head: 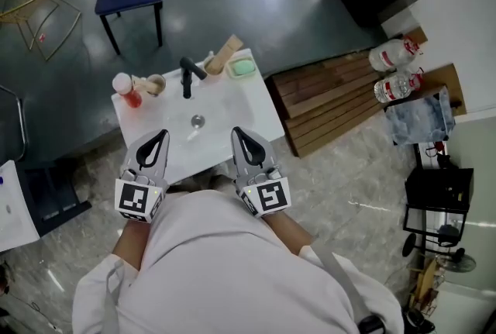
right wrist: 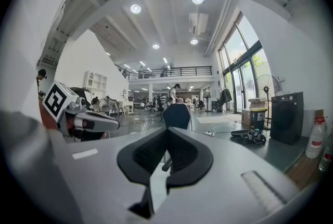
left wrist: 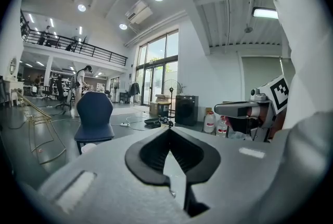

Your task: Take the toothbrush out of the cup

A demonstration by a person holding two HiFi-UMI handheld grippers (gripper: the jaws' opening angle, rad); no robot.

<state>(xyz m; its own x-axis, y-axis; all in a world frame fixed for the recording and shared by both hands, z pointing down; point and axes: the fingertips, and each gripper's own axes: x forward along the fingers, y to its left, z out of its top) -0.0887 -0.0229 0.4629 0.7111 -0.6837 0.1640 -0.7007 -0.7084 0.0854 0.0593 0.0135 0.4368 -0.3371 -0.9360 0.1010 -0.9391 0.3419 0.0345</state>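
Two pairs, left tongs (head: 160,137) and right tongs (head: 237,132), both closed on nothing, hover at the desk's (head: 232,104) near edge; the cup (head: 155,84), its toothbrush too small to resolve, stands far-left, beyond the nearer left tongs.

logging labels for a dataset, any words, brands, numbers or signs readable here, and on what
No text can be read in any view.
Labels on the water bottles: too small to read.
On the left gripper and right gripper: square marker patterns only, no letters.
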